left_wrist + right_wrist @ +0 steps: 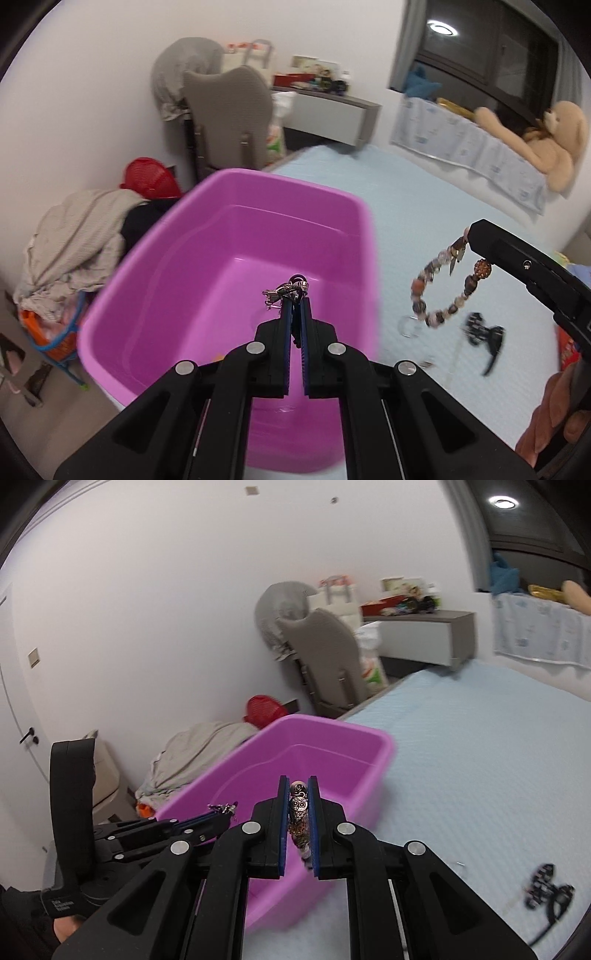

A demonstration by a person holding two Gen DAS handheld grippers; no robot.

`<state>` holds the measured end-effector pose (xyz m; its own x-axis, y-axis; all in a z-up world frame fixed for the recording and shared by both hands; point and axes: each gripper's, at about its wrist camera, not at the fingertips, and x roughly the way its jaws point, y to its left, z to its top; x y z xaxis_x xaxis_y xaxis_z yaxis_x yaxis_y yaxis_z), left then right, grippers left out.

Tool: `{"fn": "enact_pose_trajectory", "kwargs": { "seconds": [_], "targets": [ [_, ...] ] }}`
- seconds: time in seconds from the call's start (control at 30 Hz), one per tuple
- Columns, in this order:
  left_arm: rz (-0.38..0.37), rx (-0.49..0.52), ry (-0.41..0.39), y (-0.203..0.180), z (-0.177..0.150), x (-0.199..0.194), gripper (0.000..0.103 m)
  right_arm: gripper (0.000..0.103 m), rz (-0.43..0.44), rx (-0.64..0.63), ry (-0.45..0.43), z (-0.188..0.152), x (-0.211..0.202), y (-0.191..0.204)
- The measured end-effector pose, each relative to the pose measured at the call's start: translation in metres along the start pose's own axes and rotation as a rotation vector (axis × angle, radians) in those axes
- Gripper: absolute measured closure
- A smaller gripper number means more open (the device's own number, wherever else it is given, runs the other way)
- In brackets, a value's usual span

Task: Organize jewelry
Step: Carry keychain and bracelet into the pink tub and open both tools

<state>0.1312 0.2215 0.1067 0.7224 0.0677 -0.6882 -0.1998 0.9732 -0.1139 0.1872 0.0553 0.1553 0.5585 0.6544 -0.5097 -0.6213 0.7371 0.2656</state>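
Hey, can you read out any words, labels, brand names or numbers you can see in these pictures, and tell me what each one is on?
No text can be read.
Left gripper: small white print on its handle in the right wrist view, too small and blurred to read.
Boxes on the dresser: printed fronts, too far and blurred to read.
Purple tub, bracelet, right gripper: no lettering visible.

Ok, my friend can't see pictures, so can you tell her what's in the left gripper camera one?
The left gripper pinches a small bunch of silver jewelry above a purple plastic tub on a light blue bed. To the right, the right gripper dangles a beaded bracelet, and a black hair clip lies on the bed.
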Motion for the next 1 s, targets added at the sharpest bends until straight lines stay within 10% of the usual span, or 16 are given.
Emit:
{"fn": "enact_pose_trajectory", "kwargs": {
  "seconds": [0.33,0.87,1.0],
  "targets": [
    [0.100,-0.054,0.120,0.062,-0.008,0.051,0.098,0.093,0.026,-0.028,0.198,-0.011,0.106,0.038],
    [0.156,-0.057,0.229,0.083,-0.023,0.081,0.096,0.092,-0.094,-0.089,0.334,-0.036,0.157,0.037],
    [0.182,-0.044,0.227,0.081,-0.022,0.079,0.067,0.070,-0.113,-0.101,0.322,-0.034,0.153,0.038]
  ]
}}
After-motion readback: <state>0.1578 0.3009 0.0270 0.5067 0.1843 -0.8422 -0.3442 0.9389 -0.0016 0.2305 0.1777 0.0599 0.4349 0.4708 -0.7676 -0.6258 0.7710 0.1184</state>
